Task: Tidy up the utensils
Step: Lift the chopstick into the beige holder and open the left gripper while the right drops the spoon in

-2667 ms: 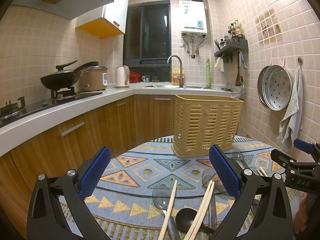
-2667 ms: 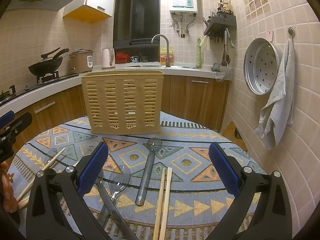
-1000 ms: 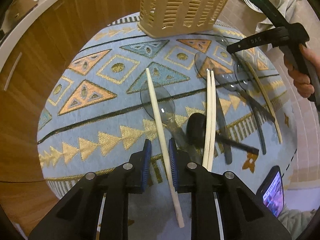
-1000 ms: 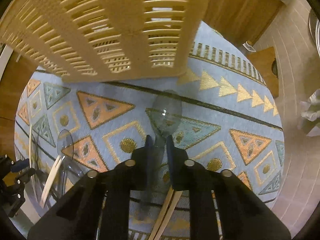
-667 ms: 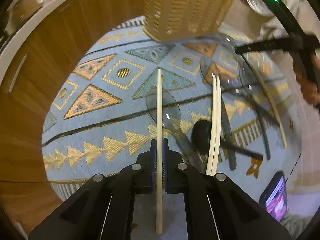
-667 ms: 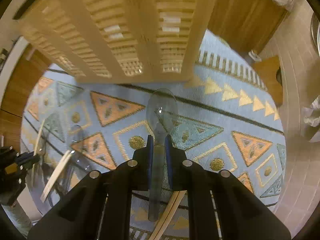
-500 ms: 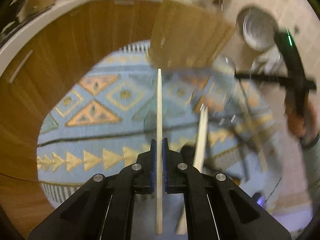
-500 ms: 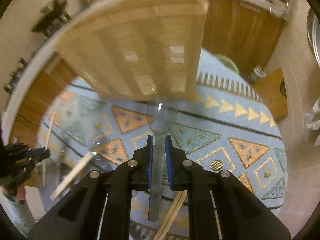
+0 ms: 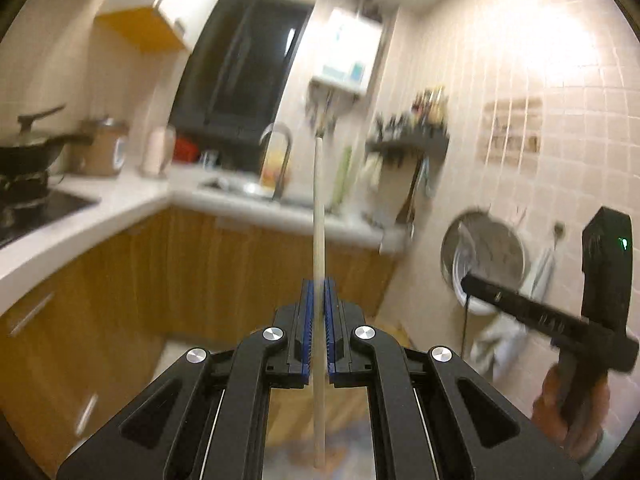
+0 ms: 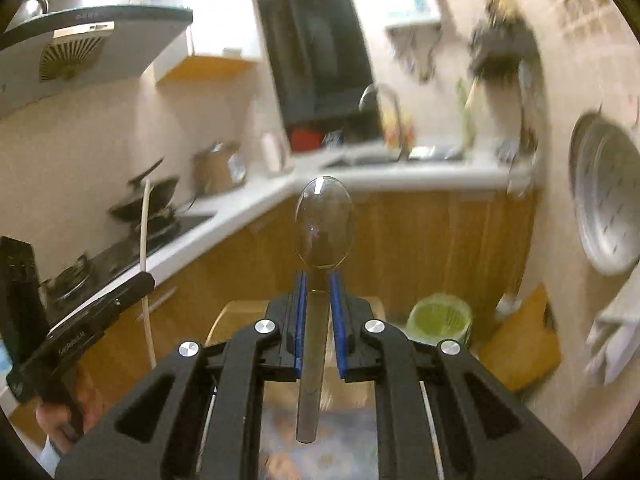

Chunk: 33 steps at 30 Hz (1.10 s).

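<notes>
I find both tools loaded and raised clear of the table. My left gripper (image 9: 318, 316) is clenched on a single pale chopstick (image 9: 318, 208), which stands out ahead of the fingers with its tail trailing below them. My right gripper (image 10: 318, 312) grips the grey handle of a clear plastic spoon (image 10: 323, 224), bowl forward. The slatted basket (image 10: 236, 320) shows only as a rim beneath the right tool, and its opening is largely hidden.

Risks noted: the chopstick is thin, smooth and held at one narrow point, so I judge it could pivot or slide out on a fast swing. Both frames are blurred, and the long overhangs could strike the basket rim or the other tool on approach.
</notes>
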Motion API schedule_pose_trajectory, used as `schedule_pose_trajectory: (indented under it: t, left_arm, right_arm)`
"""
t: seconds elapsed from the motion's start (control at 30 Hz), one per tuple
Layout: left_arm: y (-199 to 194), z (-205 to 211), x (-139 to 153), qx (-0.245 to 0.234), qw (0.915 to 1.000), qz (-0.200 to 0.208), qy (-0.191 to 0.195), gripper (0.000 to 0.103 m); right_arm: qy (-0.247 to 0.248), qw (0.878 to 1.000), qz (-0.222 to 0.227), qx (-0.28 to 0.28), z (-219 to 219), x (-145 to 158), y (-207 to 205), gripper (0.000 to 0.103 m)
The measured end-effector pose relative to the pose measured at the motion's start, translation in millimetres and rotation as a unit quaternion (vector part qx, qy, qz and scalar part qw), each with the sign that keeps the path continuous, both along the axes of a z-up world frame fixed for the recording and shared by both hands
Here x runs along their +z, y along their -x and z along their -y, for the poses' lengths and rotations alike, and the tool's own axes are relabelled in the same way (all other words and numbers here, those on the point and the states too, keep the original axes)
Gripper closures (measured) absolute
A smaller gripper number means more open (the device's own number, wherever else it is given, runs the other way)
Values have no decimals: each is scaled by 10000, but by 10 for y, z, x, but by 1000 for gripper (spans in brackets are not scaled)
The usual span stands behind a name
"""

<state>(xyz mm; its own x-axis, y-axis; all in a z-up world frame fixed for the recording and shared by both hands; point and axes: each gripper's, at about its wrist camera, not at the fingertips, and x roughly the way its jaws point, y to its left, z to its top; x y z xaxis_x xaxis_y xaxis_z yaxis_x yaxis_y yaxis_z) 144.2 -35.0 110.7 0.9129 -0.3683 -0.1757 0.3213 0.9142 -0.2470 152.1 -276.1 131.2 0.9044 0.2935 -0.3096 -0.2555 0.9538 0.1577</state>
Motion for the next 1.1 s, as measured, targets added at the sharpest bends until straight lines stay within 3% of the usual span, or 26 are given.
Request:
schedule_pose_trajectory:
  t: [0.2, 0.4, 0.7, 0.77, 0.8, 0.9, 1.0, 1.1]
  left_arm:
    - [-517, 42, -75, 446, 9985, 219, 211, 100]
    - [-673, 76, -300, 980, 9945, 362, -56, 100]
    - [-652, 126, -500, 1156, 9916, 442, -371, 99]
    - [-630, 122, -501, 1076, 9926, 391, -411, 90]
    - [-613, 105, -495, 1036, 9931, 361, -423, 78]
    - [-475, -2, -411, 849, 9954, 286, -353, 72]
    - [-279, -114, -304, 620, 9974, 196, -298, 63]
    - [-52, -211, -190, 401, 9986, 113, -313, 55]
  right_arm:
    - [422, 9951, 583, -676, -179, -21, -413, 93]
    - [468, 9946, 466, -797, -190, -357, -767, 93]
    - [351, 9967, 217, -705, -147, -737, -799, 93]
    - [392, 9966, 174, -700, -141, -759, -744, 92]
    - [401, 9973, 91, -602, -127, -760, -717, 92]
    - [348, 9986, -76, -381, -97, -727, -597, 91]
    - [236, 9992, -240, -207, 7, -645, -406, 81]
    - [53, 9994, -302, -136, 120, -554, -208, 62]
